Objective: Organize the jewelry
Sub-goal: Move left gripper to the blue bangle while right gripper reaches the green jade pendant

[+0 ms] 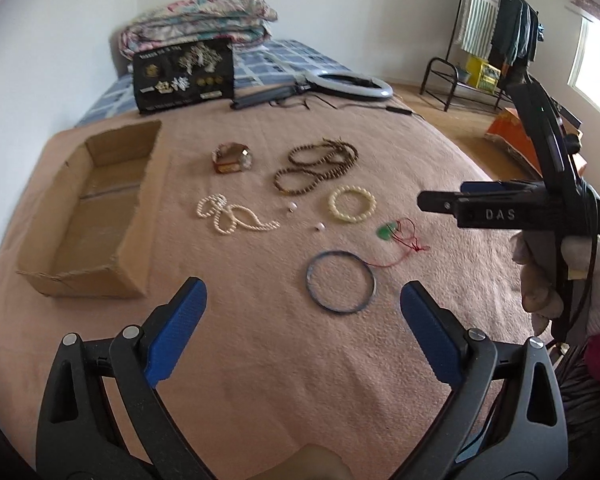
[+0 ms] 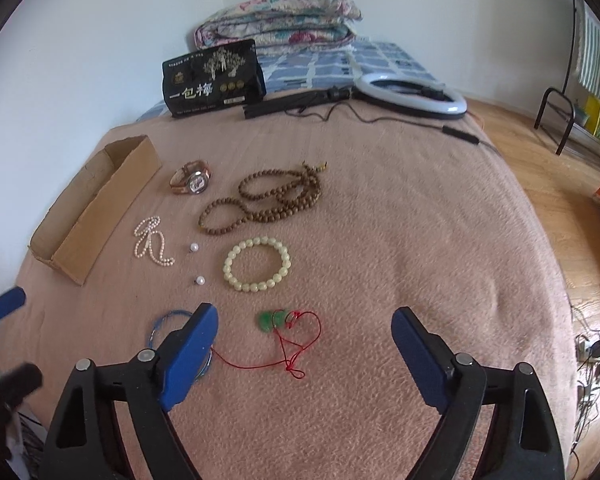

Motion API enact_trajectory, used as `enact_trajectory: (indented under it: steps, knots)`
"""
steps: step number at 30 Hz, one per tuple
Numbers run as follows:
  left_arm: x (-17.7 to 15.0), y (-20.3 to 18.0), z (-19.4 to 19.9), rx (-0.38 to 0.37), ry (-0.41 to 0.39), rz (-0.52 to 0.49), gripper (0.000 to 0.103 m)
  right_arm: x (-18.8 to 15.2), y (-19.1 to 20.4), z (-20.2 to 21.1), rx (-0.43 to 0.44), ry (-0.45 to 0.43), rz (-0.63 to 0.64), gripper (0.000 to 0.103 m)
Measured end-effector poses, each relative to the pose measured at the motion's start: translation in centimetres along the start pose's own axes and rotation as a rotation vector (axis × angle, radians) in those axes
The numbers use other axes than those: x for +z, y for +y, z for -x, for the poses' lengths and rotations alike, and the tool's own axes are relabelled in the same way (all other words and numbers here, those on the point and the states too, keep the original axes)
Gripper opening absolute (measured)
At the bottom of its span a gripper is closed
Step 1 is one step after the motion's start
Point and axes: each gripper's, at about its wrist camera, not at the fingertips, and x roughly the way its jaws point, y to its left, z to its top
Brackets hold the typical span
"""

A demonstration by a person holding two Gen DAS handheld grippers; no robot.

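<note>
My left gripper (image 1: 303,298) and right gripper (image 2: 304,328) both hover with jaws wide apart and empty over the jewelry spread singly on the bed (image 2: 380,220), probably so each piece lifts cleanly into the cardboard box (image 1: 88,216) at left.

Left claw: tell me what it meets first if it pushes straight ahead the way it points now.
Probably the thin blue bangle. It lies on the pink blanket just ahead of the open left claw, roughly centred between its fingers. Depth is unclear, so a high pass could clear it toward the two loose pearls.
</note>
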Motion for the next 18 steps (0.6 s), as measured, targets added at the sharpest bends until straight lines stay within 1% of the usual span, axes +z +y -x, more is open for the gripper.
enact_trajectory:
  steps: [2, 5, 8, 13, 18]
  knots:
    - [0.0, -0.6, -1.2, -0.027, 0.038, -0.012, 0.099, 0.0, -0.4, -0.8, 0.023, 0.027, -0.014, 0.085]
    - [-0.1, -1.4, -2.6, -0.044, 0.072, -0.023, 0.099, -0.2, -0.6, -2.0, 0.060, 0.069, -0.030, 0.080]
    - [-0.4, -1.8, -4.1, -0.062, 0.102, -0.027, 0.099, -0.4, -0.4, -2.8, 0.072, 0.094, -0.021, 0.078]
    - [-0.6, -2.2, -6.6, -0.074, 0.156, -0.024, 0.099, -0.4, -0.2, -3.8, 0.083, 0.122, -0.008, 0.073]
    - [-0.7, -2.8, -8.8, -0.055, 0.186, -0.040, 0.099, -0.3, -0.3, -4.8, 0.099, 0.153, -0.019, 0.068]
